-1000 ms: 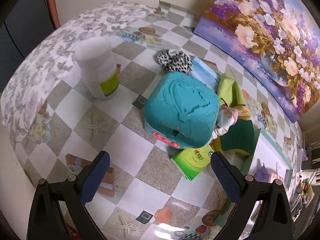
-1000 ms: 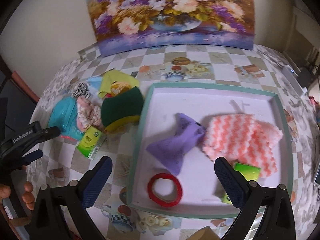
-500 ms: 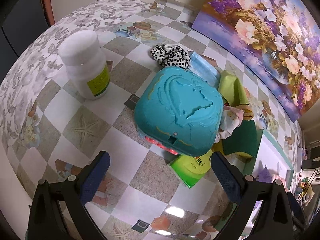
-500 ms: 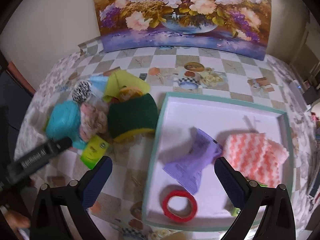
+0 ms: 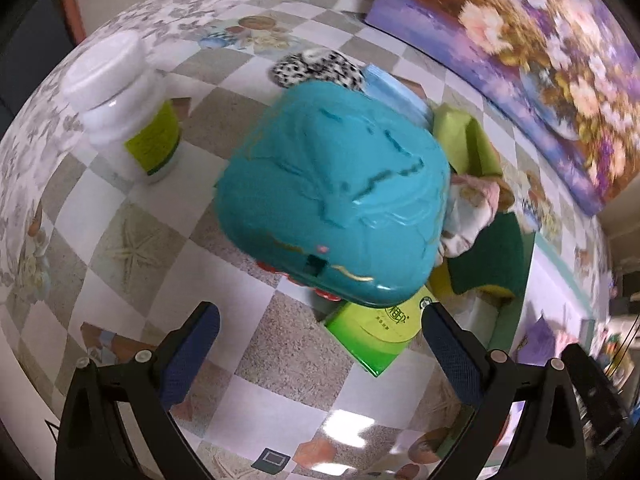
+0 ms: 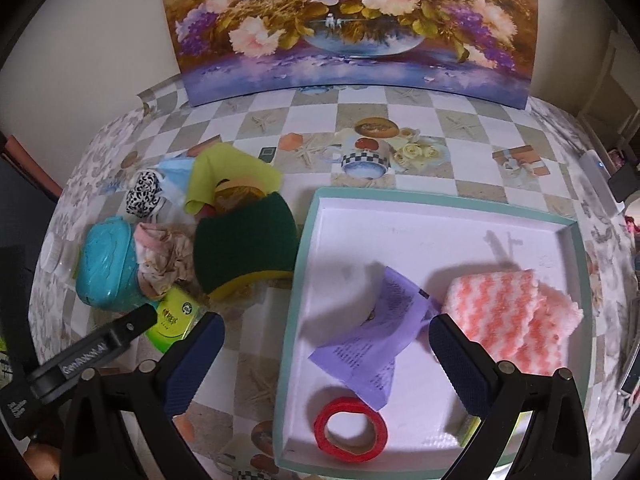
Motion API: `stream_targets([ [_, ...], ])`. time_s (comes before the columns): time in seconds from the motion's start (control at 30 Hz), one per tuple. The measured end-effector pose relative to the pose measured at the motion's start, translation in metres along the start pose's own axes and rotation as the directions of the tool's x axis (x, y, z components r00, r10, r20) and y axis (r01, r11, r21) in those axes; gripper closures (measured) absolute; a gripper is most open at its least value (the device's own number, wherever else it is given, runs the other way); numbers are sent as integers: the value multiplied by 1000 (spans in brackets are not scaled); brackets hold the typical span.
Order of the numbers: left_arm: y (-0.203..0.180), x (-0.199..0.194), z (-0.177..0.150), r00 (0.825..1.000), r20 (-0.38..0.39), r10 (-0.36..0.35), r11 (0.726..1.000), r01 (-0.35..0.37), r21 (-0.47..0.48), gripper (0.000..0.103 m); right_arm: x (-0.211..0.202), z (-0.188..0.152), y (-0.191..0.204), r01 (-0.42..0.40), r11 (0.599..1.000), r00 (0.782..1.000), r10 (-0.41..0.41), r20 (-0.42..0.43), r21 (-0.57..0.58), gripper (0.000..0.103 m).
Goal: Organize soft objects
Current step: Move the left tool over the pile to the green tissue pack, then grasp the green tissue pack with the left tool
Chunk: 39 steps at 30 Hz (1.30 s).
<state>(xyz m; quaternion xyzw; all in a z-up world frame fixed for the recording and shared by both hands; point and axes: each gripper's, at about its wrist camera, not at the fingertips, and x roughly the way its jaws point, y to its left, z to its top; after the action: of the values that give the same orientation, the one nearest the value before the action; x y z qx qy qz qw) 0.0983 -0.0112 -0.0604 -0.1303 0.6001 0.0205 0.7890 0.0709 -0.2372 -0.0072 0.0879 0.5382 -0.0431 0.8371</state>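
Checkered tablecloth table [image 6: 460,168], teal-rimmed tray [image 6: 436,199], teal pouch [image 5: 332,196], white bottle [image 5: 128,108], green sponge [image 6: 244,244], flower painting [image 6: 352,24]

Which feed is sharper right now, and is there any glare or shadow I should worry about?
Left wrist view: motion-blurred, teal case and painting smeared; a glare patch on the tablecloth between the fingers of the left tool. Right wrist view: sharp; soft shadows in the tray; heavy fisheye bending in both.
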Motion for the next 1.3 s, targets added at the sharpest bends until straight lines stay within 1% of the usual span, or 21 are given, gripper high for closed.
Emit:
stream_targets([
  [0.17,-18,10,-2,999,-24,46,996,-44,79,2,-4,0,-6,15,1000,1000,-15,15,-4,0],
  [0.27,-30,14,-4,997,-23,72,989,-69,130,2,-2,-1,-11,13,1000,1000,-13,6,12,0],
  [0.37,-40,19,-7,996,-23,82,982,-77,170,2,2,-4,-14,-1,1000,1000,2,-13,21,0],
  [0.47,-46,23,-7,995,-8,98,977,-95,191,2,2,-6,-14,1,1000,1000,-1,-17,16,0],
  [0.6,-54,28,-6,996,0,89,974,-87,208,3,1,-7,-15,3,1000,1000,-2,-19,15,0],
  [0.67,-62,31,-9,996,2,85,971,-83,224,7,1,-7,-16,3,1000,1000,-3,-21,18,0],
  [0.73,-68,32,-10,996,1,85,969,-82,235,20,2,-7,-16,3,1000,1000,-3,-25,18,0],
  [0.77,-69,33,-10,997,-2,80,969,-77,235,24,2,-8,-15,4,1000,1000,-3,-28,17,0],
  [0.83,-70,34,-10,999,-18,50,973,-44,228,37,3,-8,-14,4,1000,999,-4,-32,14,0],
  [0.87,-70,33,-12,999,-22,41,974,-35,226,37,4,-9,-14,5,1000,999,-5,-35,10,0],
  [1.03,-75,34,-16,998,-28,49,970,-41,240,40,7,-10,-11,13,1000,999,-13,-43,-2,0],
  [1.3,-71,32,-18,997,-70,-10,980,23,198,41,8,-9,-13,14,1000,999,-13,-43,18,0],
])
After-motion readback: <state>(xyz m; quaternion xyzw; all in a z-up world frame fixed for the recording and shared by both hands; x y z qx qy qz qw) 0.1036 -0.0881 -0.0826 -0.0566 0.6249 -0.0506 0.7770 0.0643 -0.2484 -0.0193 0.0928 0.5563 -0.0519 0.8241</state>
